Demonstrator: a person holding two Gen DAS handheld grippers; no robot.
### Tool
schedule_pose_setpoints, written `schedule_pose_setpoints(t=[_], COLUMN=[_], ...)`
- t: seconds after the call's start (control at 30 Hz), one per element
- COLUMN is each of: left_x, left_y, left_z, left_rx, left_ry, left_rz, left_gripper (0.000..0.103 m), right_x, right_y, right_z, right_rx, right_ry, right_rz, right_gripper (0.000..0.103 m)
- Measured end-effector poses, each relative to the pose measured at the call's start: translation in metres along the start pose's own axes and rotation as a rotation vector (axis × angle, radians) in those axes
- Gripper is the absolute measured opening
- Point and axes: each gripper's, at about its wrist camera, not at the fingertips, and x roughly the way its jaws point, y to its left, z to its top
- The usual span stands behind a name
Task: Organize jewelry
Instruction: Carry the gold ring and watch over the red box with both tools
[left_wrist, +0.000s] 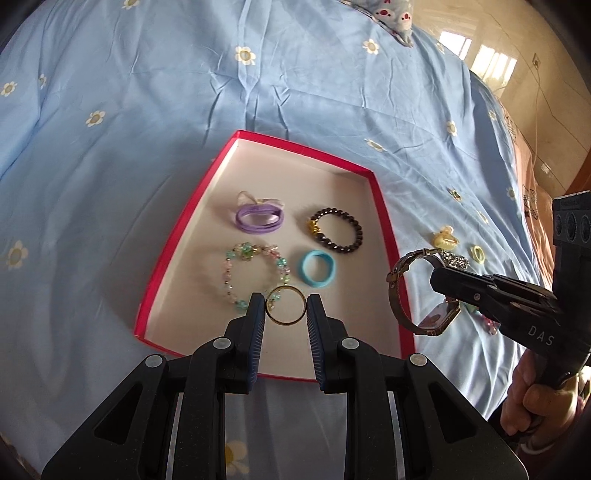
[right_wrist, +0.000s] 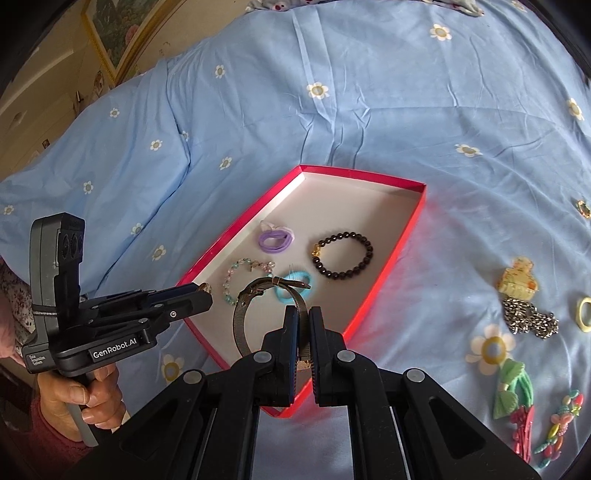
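A red box (left_wrist: 384, 221) (right_wrist: 404, 236) with a white floor lies on the blue bedsheet. In it are a purple hair tie (left_wrist: 258, 218) (right_wrist: 275, 238), a dark bead bracelet (left_wrist: 338, 230) (right_wrist: 343, 254), a blue hair tie (left_wrist: 317, 273) (right_wrist: 282, 295) and a pastel bead bracelet (left_wrist: 236, 273) (right_wrist: 231, 280). My left gripper (left_wrist: 286, 306) (right_wrist: 201, 290) is shut on a gold ring (left_wrist: 286, 321) held over the box's near end. My right gripper (right_wrist: 303, 321) (left_wrist: 437, 271) is shut on a mesh-strap wristwatch (right_wrist: 242, 317) (left_wrist: 400, 295), held above the box's right edge.
Right of the box on the sheet lie a yellow hair claw (right_wrist: 519, 282) (left_wrist: 445, 238), a sparkly chain (right_wrist: 532, 317), a yellow ring (right_wrist: 583, 314) (left_wrist: 477, 253), a green bow clip (right_wrist: 511, 391), colourful clips (right_wrist: 557, 424) and a small gold piece (right_wrist: 583, 208). A patterned pillow (left_wrist: 393, 16) lies at the far end.
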Motion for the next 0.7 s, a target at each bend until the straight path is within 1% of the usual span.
schedule_pose_setpoints(t=[0.3,0.5,0.7], left_x=[0.012,0.029,0.05], left_y=[0.016,0.011,0.004], left_z=[0.009,0.019,0.021], left_rx=[-0.003,0.04,0.079], left_ry=[0.009,0.031,0.067], left_rz=[0.033,0.03,0.039], left_gripper=[0.021,0.021,0.021], right_x=[0.024,0.045,0.064], right_y=[0.003,-0.003,-0.01], right_z=[0.005,0.014,0.021], right_rx=[-0.002,0.009,0.016], right_ry=[0.025,0.05,0.07], right_rz=[0.013,-0.001,-0.018], right_gripper=[0.005,0.005,0.005])
